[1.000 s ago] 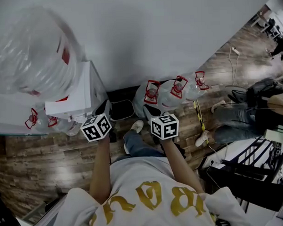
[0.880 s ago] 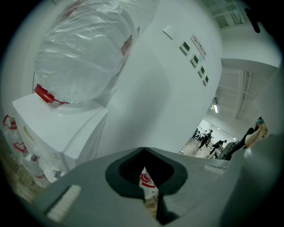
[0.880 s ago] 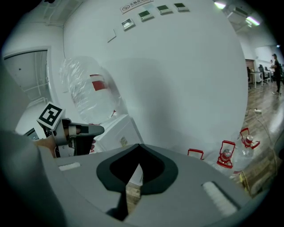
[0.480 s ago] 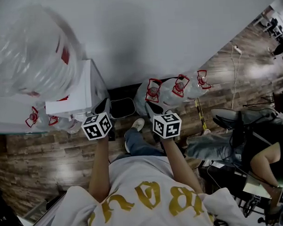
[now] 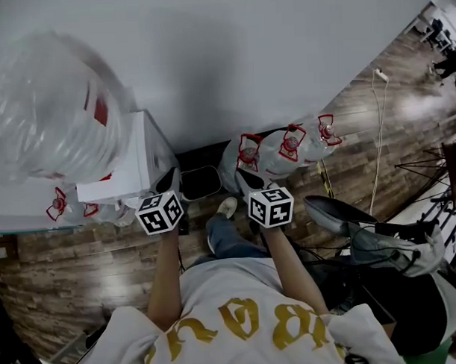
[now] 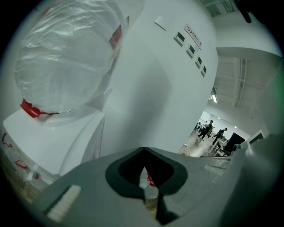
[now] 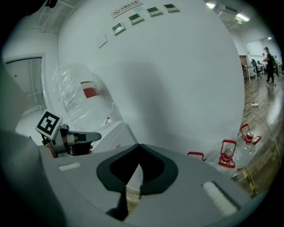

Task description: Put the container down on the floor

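Wood-plank floor (image 5: pixel 66 258) meets a long white wall (image 5: pixel 246 57), and against it stands a white dispenser (image 5: pixel 126 162) with a big plastic-wrapped jug (image 5: pixel 46 109) seated on top. A row of red-handled jugs (image 5: pixel 266 152) already rests on the floor just right of it, and a few more (image 5: pixel 64 208) sit at its left foot. The left gripper (image 6: pixel 143 153) and right gripper (image 7: pixel 139 148) hang in front of the dispenser, both with jaws closed together on nothing. That fits a jug just parked in the row as well as the top one waiting to come down. Floor room is tight: a dark tray (image 5: pixel 200 182), the person's shoe (image 5: pixel 227 207) and cables (image 5: pixel 376 135) to the right.
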`<state>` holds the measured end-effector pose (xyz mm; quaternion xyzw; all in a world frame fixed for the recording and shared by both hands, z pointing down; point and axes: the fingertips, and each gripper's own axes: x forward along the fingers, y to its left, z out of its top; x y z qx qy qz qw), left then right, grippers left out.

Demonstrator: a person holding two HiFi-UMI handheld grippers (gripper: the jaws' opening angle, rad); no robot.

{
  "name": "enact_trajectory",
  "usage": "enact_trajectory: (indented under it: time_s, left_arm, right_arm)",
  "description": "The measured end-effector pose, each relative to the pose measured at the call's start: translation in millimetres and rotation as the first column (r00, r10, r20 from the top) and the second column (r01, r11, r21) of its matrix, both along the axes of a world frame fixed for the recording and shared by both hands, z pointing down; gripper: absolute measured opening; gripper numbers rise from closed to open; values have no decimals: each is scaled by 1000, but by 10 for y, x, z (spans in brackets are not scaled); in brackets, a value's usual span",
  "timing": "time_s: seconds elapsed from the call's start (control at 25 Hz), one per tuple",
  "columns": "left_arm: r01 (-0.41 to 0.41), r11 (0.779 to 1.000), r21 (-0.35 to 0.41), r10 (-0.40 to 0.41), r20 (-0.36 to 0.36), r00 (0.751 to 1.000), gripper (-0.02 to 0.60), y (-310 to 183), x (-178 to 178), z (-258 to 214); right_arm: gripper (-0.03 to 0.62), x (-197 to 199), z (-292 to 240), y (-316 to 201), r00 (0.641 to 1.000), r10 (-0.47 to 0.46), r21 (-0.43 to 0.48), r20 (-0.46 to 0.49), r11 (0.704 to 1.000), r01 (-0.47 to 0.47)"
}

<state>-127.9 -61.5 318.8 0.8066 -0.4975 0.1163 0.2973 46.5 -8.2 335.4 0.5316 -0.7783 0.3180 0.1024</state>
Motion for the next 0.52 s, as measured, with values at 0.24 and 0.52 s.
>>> enact_trajectory:
  time_s: [0.24, 0.52]
  left_arm:
    - [-16, 1000, -10, 16, 4, 1000, 0, -100, 75, 50]
    - [-37, 998, -42, 38, 29, 999, 0, -193, 120, 182]
  right_arm:
    - [28, 44, 52, -99, 1000, 12, -13, 5, 1000, -12]
    - [28, 25, 177, -130, 1000, -1, -53, 12, 999, 2]
